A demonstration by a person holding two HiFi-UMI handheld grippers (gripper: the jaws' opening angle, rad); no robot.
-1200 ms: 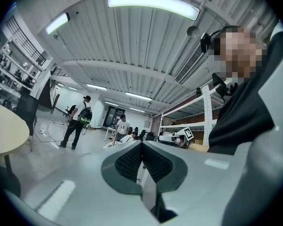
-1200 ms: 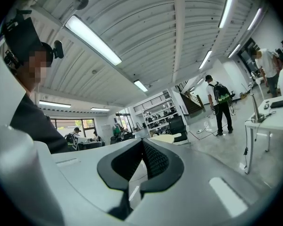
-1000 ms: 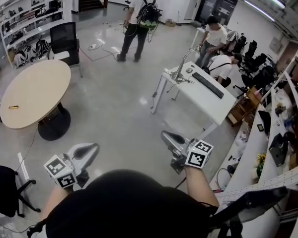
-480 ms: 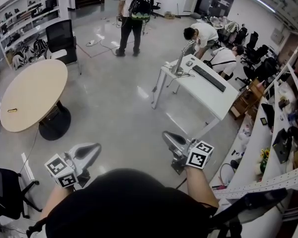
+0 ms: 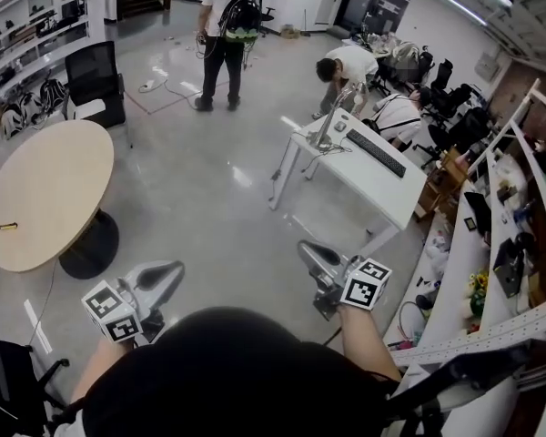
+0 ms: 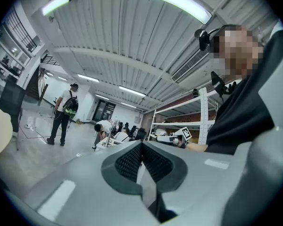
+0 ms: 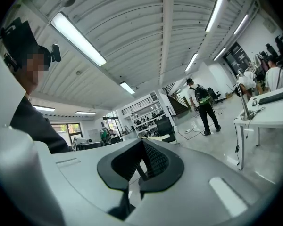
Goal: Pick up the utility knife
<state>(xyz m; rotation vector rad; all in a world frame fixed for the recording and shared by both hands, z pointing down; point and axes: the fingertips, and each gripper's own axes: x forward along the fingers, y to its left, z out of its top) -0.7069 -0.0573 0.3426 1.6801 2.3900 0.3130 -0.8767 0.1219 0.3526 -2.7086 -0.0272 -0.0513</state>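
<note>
While both pairs of jaws sit pressed together with nothing between them, the left gripper [image 5: 173,269] and the right gripper [image 5: 304,248] point out level over the grey floor [image 5: 209,198]. Each carries one cube patterned with black-and-white squares: the left marker cube [image 5: 110,311] and the right marker cube [image 5: 365,283]. The utility knife [image 5: 7,227], a single small yellow shape too tiny to detail, lies near the left edge of the one round table [image 5: 50,189], well apart from both grippers. One black chair [image 5: 96,76] stands behind that table. One white desk [image 5: 373,176] bears one keyboard [image 5: 376,151]. Three people are beyond: a standing person with a backpack [image 5: 223,25], a bent-over person [image 5: 341,66] and a crouched person [image 5: 396,116]. No print is legible.
</note>
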